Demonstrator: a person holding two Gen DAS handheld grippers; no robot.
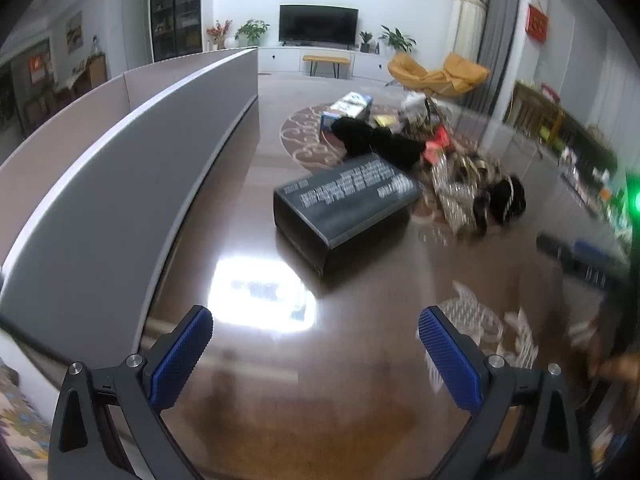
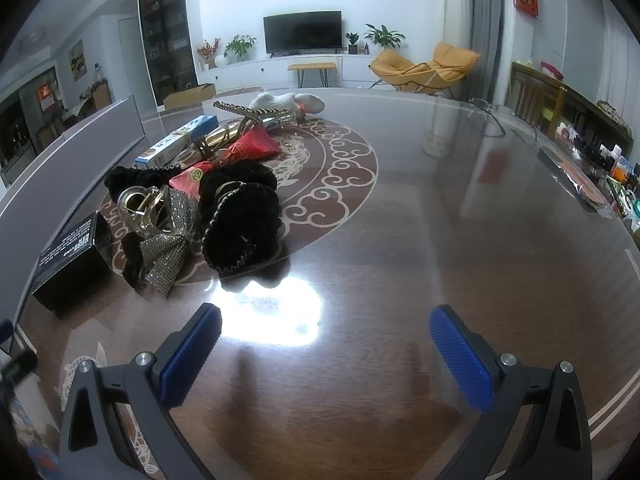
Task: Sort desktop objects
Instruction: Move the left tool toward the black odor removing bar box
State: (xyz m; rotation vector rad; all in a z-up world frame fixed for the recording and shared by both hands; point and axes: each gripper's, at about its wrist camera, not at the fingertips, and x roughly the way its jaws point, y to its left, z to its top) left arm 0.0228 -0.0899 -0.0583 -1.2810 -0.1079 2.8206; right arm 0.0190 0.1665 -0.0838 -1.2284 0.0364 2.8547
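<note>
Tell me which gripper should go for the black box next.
Left. The left gripper is open with the black box almost straight ahead. From the right gripper, also open, the box sits far off to the left.

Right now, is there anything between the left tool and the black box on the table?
Nothing visible. The left tool is open and empty, and only bare, glossy table with a light glare lies between it and the black box. The pile of accessories sits behind the box, not in front.
</note>
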